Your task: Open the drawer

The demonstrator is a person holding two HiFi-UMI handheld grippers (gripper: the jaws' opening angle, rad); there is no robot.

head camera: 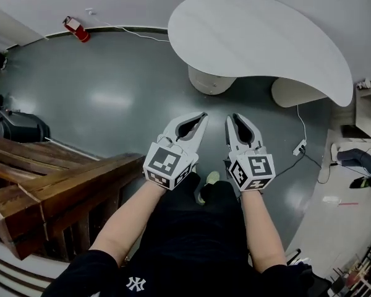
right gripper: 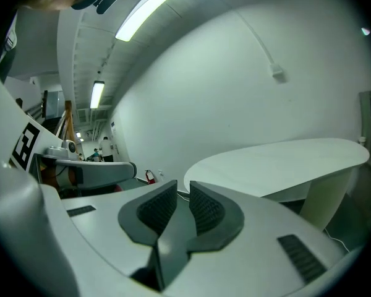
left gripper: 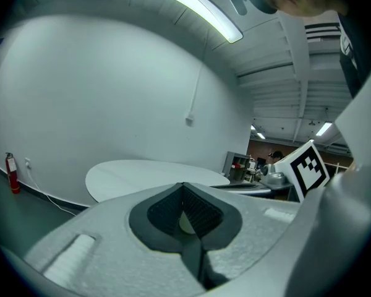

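No drawer shows in any view. In the head view both grippers are held side by side above the grey floor, pointing toward a white curved table (head camera: 260, 36). My left gripper (head camera: 203, 115) has its fingertips touching and nothing between them; the left gripper view shows the left gripper (left gripper: 184, 184) the same way, with the table (left gripper: 142, 175) beyond. My right gripper (head camera: 234, 116) has a narrow gap at its tips. The right gripper view confirms that the right gripper (right gripper: 183, 183) is slightly parted and empty, aimed at the table (right gripper: 284, 163).
A wooden slatted structure (head camera: 55, 184) stands at the left, with a black bag (head camera: 18, 127) behind it. A red fire extinguisher (head camera: 77, 30) sits by the far wall. Two pedestals (head camera: 210, 80) hold the table. A power strip (head camera: 298, 147) and cable lie at the right.
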